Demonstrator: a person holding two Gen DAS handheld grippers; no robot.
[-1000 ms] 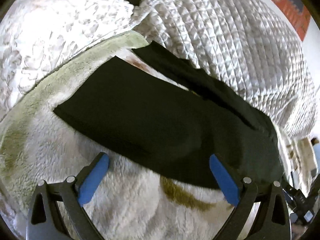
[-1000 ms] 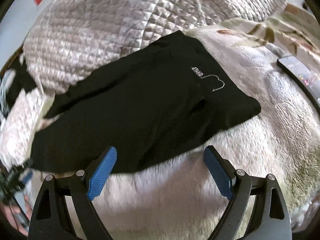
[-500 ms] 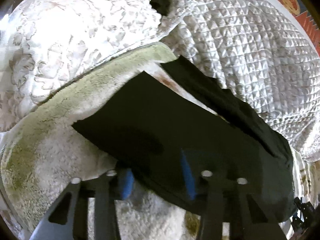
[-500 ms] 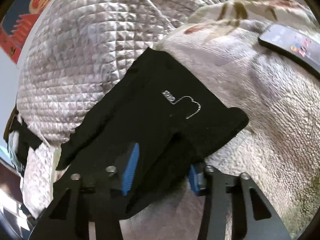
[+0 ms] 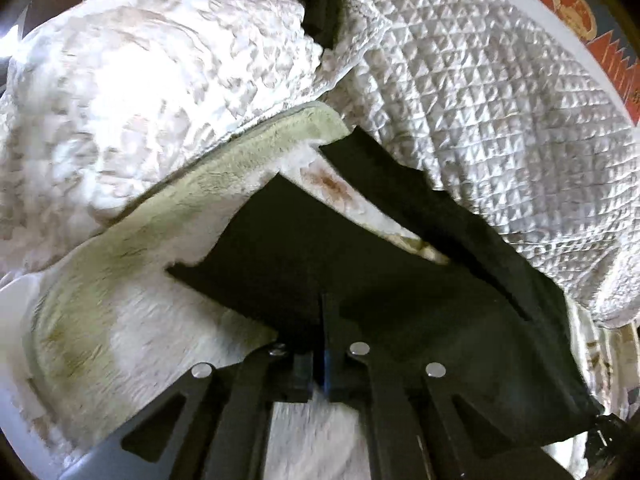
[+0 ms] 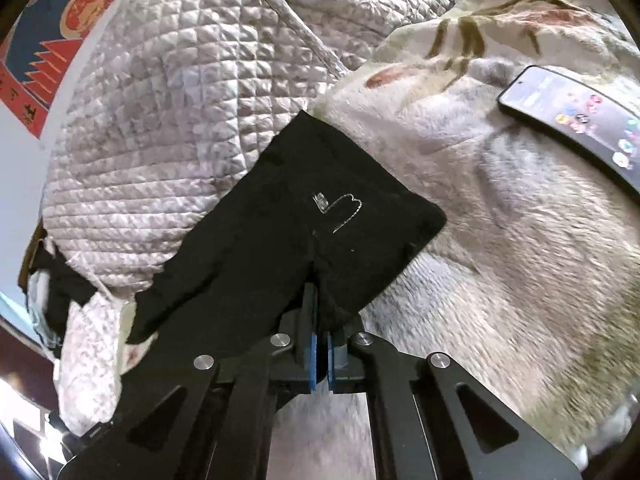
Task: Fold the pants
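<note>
Black pants (image 5: 400, 280) are spread on a fluffy blanket (image 5: 132, 320), far edge touching a quilt (image 5: 480, 120). Near edge is pinched by both grippers: left gripper (image 5: 320, 364) closed tight on the leg cloth, right gripper (image 6: 320, 356) clamped on the end with the small white logo (image 6: 340, 210). Cloth is seen bunched between each pair of pads. A phone (image 6: 572, 120) is seen lying near the blanket's right edge, well apart from the pants.
</note>
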